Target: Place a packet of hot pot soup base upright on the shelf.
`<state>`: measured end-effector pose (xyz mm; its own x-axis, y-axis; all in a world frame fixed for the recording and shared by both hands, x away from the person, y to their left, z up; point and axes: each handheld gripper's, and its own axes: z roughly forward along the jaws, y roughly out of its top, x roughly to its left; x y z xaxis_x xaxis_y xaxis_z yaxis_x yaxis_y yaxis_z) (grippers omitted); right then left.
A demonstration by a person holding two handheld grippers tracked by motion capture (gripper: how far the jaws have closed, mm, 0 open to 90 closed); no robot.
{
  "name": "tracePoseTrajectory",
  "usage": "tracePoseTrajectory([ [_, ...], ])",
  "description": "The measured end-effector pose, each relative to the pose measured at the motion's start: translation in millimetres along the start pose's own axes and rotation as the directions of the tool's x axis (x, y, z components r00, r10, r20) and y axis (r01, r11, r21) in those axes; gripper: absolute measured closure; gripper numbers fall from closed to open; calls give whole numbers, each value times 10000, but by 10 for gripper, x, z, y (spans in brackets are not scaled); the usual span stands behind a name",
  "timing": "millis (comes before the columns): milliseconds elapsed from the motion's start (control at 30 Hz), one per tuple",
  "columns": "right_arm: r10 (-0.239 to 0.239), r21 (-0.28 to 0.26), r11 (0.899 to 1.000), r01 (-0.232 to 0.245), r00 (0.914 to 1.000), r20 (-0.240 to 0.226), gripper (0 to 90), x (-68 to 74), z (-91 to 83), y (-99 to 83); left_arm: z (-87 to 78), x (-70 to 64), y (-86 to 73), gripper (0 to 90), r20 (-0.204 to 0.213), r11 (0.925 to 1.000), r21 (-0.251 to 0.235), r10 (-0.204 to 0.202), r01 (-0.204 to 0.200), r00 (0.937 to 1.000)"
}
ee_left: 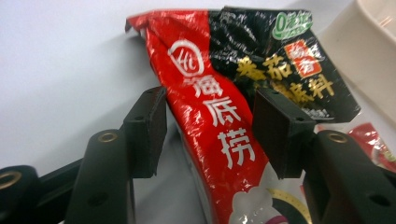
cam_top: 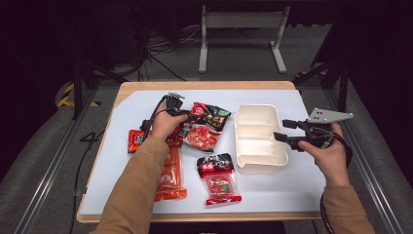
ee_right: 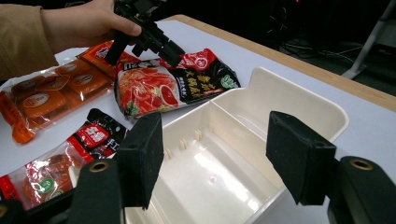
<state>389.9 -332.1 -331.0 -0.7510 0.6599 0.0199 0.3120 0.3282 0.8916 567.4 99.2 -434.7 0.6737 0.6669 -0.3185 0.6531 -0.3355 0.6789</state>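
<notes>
A red and black soup-base packet (cam_top: 204, 127) lies on the white sheet left of a cream divided box (cam_top: 258, 139). My left gripper (cam_top: 189, 116) is at the packet's upper left corner. In the left gripper view this gripper (ee_left: 212, 126) is open, its jaws standing either side of the packet's (ee_left: 219, 84) raised red edge with gaps showing. My right gripper (cam_top: 281, 131) is open at the box's right rim. In the right gripper view this gripper (ee_right: 219, 158) frames the box's (ee_right: 322, 109) empty near compartment.
A small red and black packet (cam_top: 218, 178) lies in front of the box. Orange packets (cam_top: 170, 178) lie under my left forearm, and a red one (cam_top: 135, 139) sits at the left. The wooden table edge (cam_top: 204, 84) runs along the back.
</notes>
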Motion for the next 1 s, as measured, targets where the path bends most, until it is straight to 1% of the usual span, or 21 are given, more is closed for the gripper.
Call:
tracePoseTrajectory([
  [67, -5, -3, 10000, 5, 10000, 1, 368, 3, -1, 0, 27, 0, -11, 509, 175, 9997, 225, -97, 93, 9998],
  [133, -3, 2, 10000, 3, 10000, -7, 367, 3, 1, -2, 42, 4, -18, 522, 174, 9991, 375, -212, 205, 9996],
  [200, 18, -5, 10000, -18, 10000, -82, 364, 7, 8, -2, 52, 17, -30, 546, 210, 9982, 424, -427, 418, 9989],
  [233, 5, -16, 10000, -5, 9999, -122, 363, 12, 14, 0, 45, 24, -35, 573, 160, 9980, 380, -521, 515, 9985],
  [267, -36, 0, 10000, 36, 9999, -135, 359, 20, 18, 4, 35, 27, -35, 616, 63, 9976, 437, -547, 543, 9985],
  [300, -36, 0, 10000, 36, 9999, -135, 359, 20, 18, 4, 35, 27, -35, 663, 63, 9976, 437, -547, 543, 9985],
  [333, -66, -19, 10000, 65, 9998, -175, 355, 32, 24, 12, 16, 3, -25, 709, -266, 9974, 530, -467, 481, 9986],
  [367, -82, -18, 10000, 82, 9998, -161, 355, 34, 23, 14, 9, -5, -19, 734, -374, 9978, 530, -384, 404, 9986],
  [400, -82, -18, 10000, 82, 9998, -161, 355, 34, 23, 14, 9, -5, -19, 756, -374, 9978, 530, -384, 404, 9986],
  [433, -88, -25, 10000, 88, 9998, -170, 355, 35, 24, 15, 1, -22, -10, 756, -557, 9983, 520, -221, 250, 9982],
  [533, -98, 6, 10000, 98, 9999, -130, 355, 34, 26, 12, -12, -69, 5, 834, -826, 9983, 590, 27, 22, 9966],
  [633, -124, 42, 9999, 124, 9998, -134, 356, 41, 31, 12, -15, -100, 10, 863, -1015, 9983, 584, 132, -73, 9947],
  [700, -126, 65, 9999, 127, 9998, -163, 359, 45, 39, 11, -20, -112, 15, 883, -1056, 9984, 565, 156, -97, 9943],
  [767, -147, 99, 9998, 148, 9998, -150, 363, 41, 46, 7, -23, -115, 19, 891, -1057, 9985, 539, 102, -45, 9943],
  [833, -138, 111, 9998, 140, 9998, -149, 364, 39, 49, 4, -33, -128, 28, 893, -1124, 9988, 472, -46, 99, 9937],
  [900, -105, 140, 9998, 108, 9998, -177, 370, 33, 51, -2, -47, -141, 37, 896, -1085, 9991, 417, -17, 63, 9941],
  [1000, -87, 155, 9998, 89, 9998, -166, 379, 23, 48, -6, -92, -175, 59, 898, -991, 9998, 200, -62, 82, 9951],
])
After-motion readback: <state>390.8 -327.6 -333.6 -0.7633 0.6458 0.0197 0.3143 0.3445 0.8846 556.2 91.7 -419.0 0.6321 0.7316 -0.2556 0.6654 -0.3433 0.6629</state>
